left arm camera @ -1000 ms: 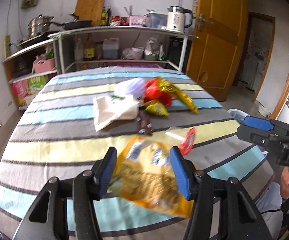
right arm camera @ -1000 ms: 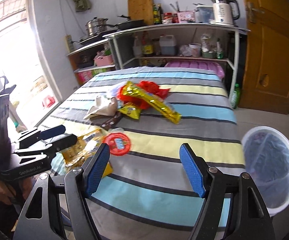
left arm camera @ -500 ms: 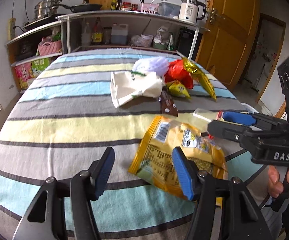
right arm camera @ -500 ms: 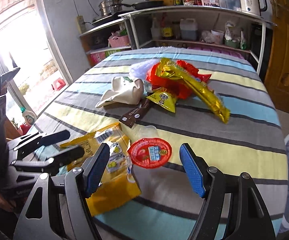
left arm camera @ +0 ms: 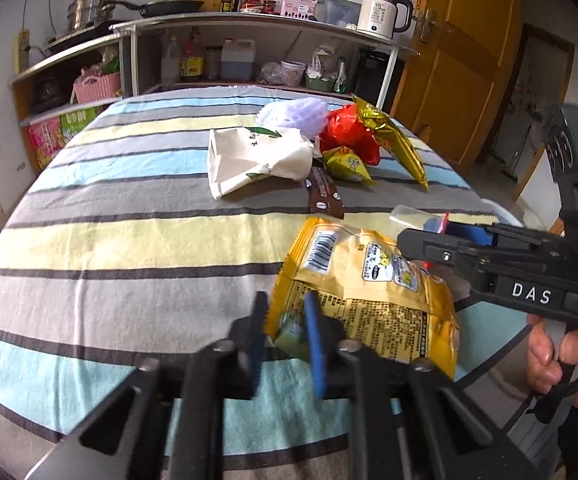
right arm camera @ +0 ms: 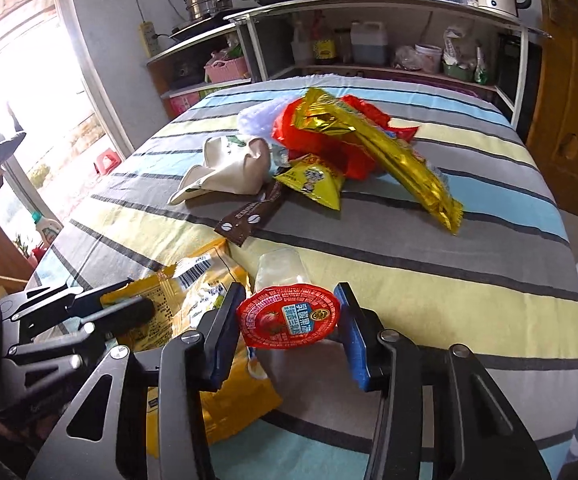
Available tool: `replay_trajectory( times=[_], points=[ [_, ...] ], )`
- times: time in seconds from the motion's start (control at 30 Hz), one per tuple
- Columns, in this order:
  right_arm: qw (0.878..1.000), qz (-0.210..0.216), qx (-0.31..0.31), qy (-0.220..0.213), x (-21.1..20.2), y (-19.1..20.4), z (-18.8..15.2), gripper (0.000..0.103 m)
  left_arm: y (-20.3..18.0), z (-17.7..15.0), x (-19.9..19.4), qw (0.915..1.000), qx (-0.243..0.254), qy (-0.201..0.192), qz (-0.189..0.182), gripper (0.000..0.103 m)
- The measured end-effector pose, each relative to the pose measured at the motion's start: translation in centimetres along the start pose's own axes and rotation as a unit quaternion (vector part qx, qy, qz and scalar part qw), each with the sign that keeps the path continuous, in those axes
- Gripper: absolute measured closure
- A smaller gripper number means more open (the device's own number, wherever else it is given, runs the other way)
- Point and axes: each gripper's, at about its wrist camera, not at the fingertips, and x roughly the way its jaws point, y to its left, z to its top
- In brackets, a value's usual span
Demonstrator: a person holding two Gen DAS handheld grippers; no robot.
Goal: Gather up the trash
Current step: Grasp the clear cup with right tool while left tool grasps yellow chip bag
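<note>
Across the striped tablecloth [left arm camera: 129,240], trash spread from the middle toward the near right corner. Behind the far edge, a shelf unit [left arm camera: 249,28] with a white kettle [left arm camera: 385,12], a pan and bottles on top.

Near the middle of the cloth, one heap: cream paper bag [left arm camera: 253,160] lying on its side, white foam net [left arm camera: 293,114] behind it, red plastic wrapper [right arm camera: 321,148] beside that, long gold foil packet [right arm camera: 389,160] draped over the red and slanting toward the right edge. Small yellow snack pouch [right arm camera: 313,184] touching the red wrapper's near side; brown coffee sachet [right arm camera: 249,216] just in front of the paper bag, pointing toward the near edge.

Close to the near right corner, large yellow snack bag [left arm camera: 365,292] flat on the cloth, barcode end facing the heap. Left gripper [left arm camera: 285,332] nearly closed, blue pads pinching the near left corner of that bag; slightly blurred. Just right of the bag, a clear jelly cup [right arm camera: 285,312] on its side, red strawberry lid facing the right wrist camera. Right gripper [right arm camera: 289,336] set around the cup, jaws apart with one pad at each side of the lid rim; contact hard to tell. Held low over the cloth, fingers crossing the snack bag's far right part in the left wrist view.
</note>
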Motion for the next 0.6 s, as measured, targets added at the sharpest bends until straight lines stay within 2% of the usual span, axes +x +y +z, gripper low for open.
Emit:
replay_trajectory(
  times=[0.27,0.6],
  points=[
    [1.000,-0.006,0.012,-0.016,-2.1,-1.2,-0.5,0.057,-0.5,0.2,-1.0,0.9999,-0.002,-0.011,-0.010,0.102],
    [0.998,-0.022,0.022,-0.054,-5.8,-2.1,-0.7,0.057,-2.2,3.1,-3.3,0.9984,0.018,-0.052,-0.011,0.102]
  ],
)
